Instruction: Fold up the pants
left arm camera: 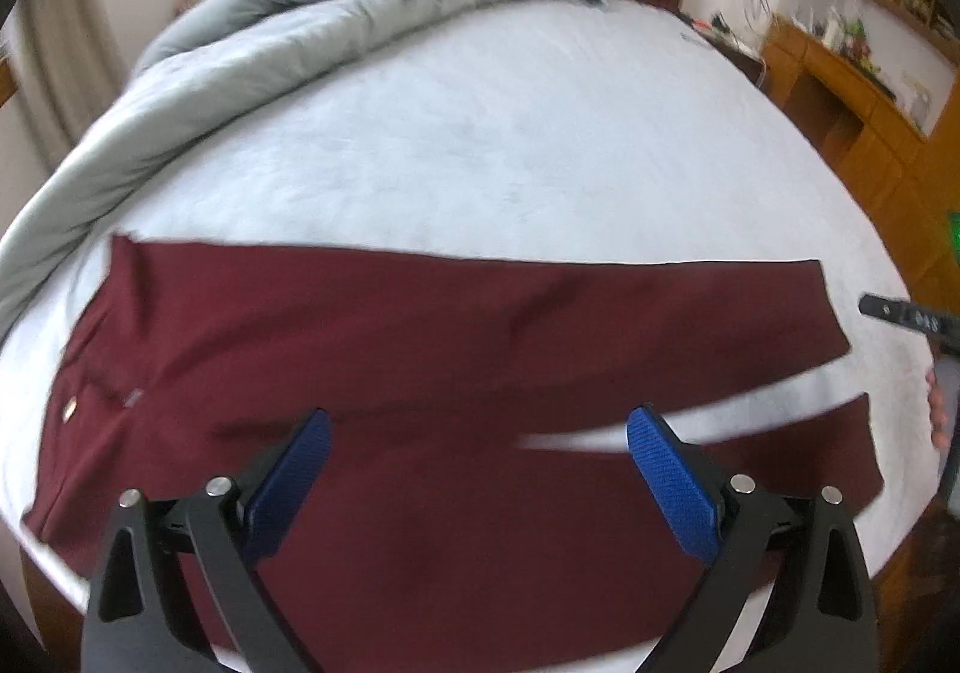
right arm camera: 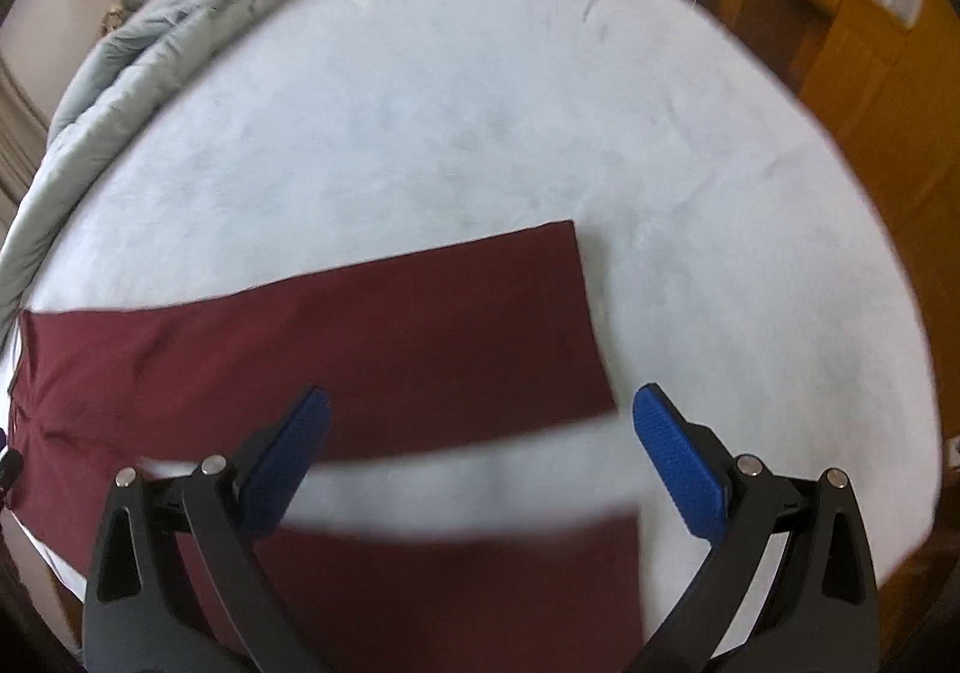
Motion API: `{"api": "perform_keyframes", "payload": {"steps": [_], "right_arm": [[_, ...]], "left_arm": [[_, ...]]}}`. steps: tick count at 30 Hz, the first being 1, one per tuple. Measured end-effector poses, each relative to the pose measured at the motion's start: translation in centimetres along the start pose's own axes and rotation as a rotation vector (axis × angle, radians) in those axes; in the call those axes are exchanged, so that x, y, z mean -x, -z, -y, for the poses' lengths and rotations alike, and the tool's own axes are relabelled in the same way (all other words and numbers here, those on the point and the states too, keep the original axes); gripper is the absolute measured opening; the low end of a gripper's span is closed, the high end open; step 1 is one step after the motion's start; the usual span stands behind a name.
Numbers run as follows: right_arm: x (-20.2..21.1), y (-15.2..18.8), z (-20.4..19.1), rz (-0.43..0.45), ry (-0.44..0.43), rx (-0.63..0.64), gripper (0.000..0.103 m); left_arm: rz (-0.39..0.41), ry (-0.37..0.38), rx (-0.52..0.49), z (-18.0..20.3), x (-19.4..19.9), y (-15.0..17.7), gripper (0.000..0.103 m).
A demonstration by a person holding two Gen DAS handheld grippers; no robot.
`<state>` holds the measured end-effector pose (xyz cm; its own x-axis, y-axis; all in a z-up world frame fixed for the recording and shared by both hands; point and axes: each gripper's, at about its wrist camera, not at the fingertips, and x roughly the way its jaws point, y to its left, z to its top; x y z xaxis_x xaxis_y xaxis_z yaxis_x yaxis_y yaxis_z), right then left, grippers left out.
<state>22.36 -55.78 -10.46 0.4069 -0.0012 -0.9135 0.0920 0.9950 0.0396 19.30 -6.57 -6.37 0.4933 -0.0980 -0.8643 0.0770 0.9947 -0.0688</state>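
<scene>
Left wrist view: the left gripper has its two blue-padded fingers spread wide apart w/ nothing between them. Beneath and ahead of the jaws, dark red pants lie flat across the near part of a bed w/ a pale sheet. The waist end, w/ a small button, sits off to the left of the jaws; the two legs run to the right, split by a thin wedge of sheet that starts just by the right finger. Far beyond the jaws, a grey duvet is bunched along the left edge and head of the bed. At the right edge of the view, past the leg ends, part of the right gripper shows.

Right wrist view: the right gripper is also spread wide, holding nothing. The pants lie below and to the left of the jaws. One leg's hem ends just ahead of the gap between the fingers; the other leg lies under the jaws, nearer the camera, w/ a band of sheet between the two legs. A wooden cabinet stands far right, beyond the bed. The image is blurred.
</scene>
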Motion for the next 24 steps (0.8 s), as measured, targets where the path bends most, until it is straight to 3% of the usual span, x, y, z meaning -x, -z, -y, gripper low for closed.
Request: {"api": "perform_keyframes", "payload": {"steps": [3, 6, 11, 13, 14, 15, 17, 24], "right_arm": [[-5.3, -3.6, 2.9, -0.077, 0.0, -0.021, 0.1], [-9.1, -5.4, 4.0, -0.142, -0.082, 0.003, 0.1], [-12.1, -6.5, 4.6, -0.146, -0.128, 0.033, 0.101], [-11.8, -6.5, 3.9, -0.12, -0.138, 0.091, 0.086], [-11.4, -6.5, 3.5, -0.11, -0.164, 0.13, 0.059], [-10.9, -6.4, 3.4, -0.108, -0.154, 0.165, 0.045], [-9.7, -6.3, 3.5, -0.106, -0.221, 0.202, 0.021], [-3.4, -6.1, 5.8, 0.007, -0.396, 0.231, 0.021]], "left_arm": [[-0.028, 0.068, -0.026, 1.6, -3.5, -2.5, 0.099], [-0.016, 0.135, -0.054, 3.2, -5.8, -4.5, 0.099], [-0.047, 0.203, -0.079, 5.0, -9.6, -7.0, 0.099], [-0.072, 0.222, -0.093, 5.6, -10.8, -7.6, 0.099], [-0.08, 0.23, -0.106, 5.9, -11.2, -7.8, 0.099], [-0.091, 0.25, -0.134, 6.2, -11.7, -8.0, 0.099], [-0.1, 0.273, -0.184, 7.0, -12.0, -8.1, 0.099], [-0.163, 0.382, -0.444, 10.2, -15.4, -9.7, 0.099]]}}
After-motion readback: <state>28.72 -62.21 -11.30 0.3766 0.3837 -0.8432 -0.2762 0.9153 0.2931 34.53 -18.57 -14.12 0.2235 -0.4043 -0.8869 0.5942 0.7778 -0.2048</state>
